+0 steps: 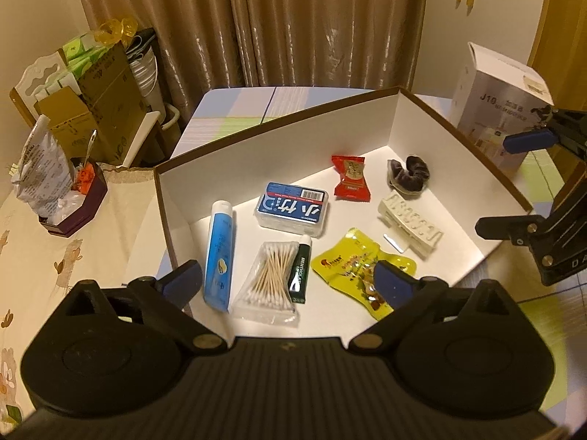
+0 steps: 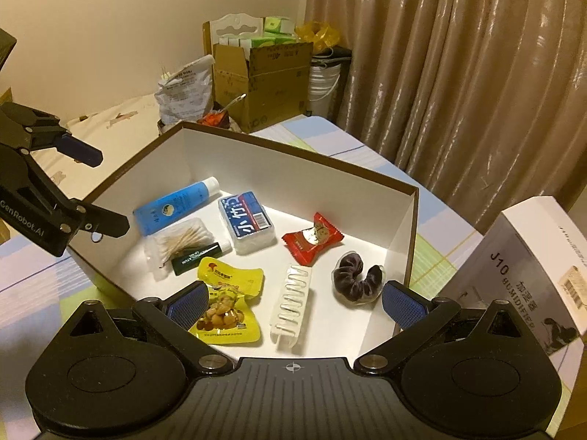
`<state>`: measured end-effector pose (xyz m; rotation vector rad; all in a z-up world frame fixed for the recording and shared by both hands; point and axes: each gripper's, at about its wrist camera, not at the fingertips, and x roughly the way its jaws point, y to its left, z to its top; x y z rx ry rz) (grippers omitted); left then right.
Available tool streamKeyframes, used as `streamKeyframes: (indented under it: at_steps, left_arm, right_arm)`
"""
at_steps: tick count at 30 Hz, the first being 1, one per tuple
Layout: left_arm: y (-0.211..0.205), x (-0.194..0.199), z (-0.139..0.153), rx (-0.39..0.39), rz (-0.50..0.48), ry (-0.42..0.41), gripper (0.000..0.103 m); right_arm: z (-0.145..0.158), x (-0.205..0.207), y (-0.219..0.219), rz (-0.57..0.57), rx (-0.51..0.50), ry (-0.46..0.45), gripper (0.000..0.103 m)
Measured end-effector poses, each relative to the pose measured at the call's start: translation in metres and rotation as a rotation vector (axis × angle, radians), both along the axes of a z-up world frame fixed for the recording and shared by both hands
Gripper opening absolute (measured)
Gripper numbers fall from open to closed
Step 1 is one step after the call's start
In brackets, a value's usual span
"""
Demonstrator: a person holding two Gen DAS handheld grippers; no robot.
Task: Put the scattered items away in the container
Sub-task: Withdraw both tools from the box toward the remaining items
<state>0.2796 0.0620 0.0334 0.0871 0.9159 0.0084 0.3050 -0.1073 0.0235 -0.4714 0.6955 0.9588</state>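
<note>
Left gripper (image 1: pixel 290 282) jaws spread wide, nothing between them, poised over the near edge of the box (image 1: pixel 279 124). Right gripper (image 2: pixel 295 299) likewise released and empty, above the box's near side.

All loose items lie on the box's white floor. Nearest: yellow snack packet (image 2: pixel 229 300), white hair clip (image 2: pixel 291 304), cotton swabs (image 1: pixel 271 280) with a dark green tube (image 1: pixel 299 275) touching them. Blue tube (image 1: pixel 219 253) along the left wall. Farther in: floss box (image 1: pixel 291 209), red candy (image 1: pixel 349 179), dark scrunchie (image 1: pixel 409 174) toward the far corner.

Beyond the box: white humidifier carton (image 2: pixel 528 278) on the table (image 1: pixel 234 106), curtain (image 1: pixel 293 22) behind.
</note>
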Motion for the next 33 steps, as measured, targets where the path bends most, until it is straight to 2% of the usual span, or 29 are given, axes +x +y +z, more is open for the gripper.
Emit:
streamKeyframes:
  at_steps: [24,33]
  left_arm:
    - [-0.037,-0.082,0.028,0.004,0.018,-0.043,0.100]
    - [-0.056,-0.111,0.028,0.002,0.025,-0.043,0.100]
  right_arm:
    - [0.040,-0.078,-0.043,0.023,0.070,-0.024,0.103]
    - [0.046,-0.113,-0.068,0.044,0.104,-0.023,0.103]
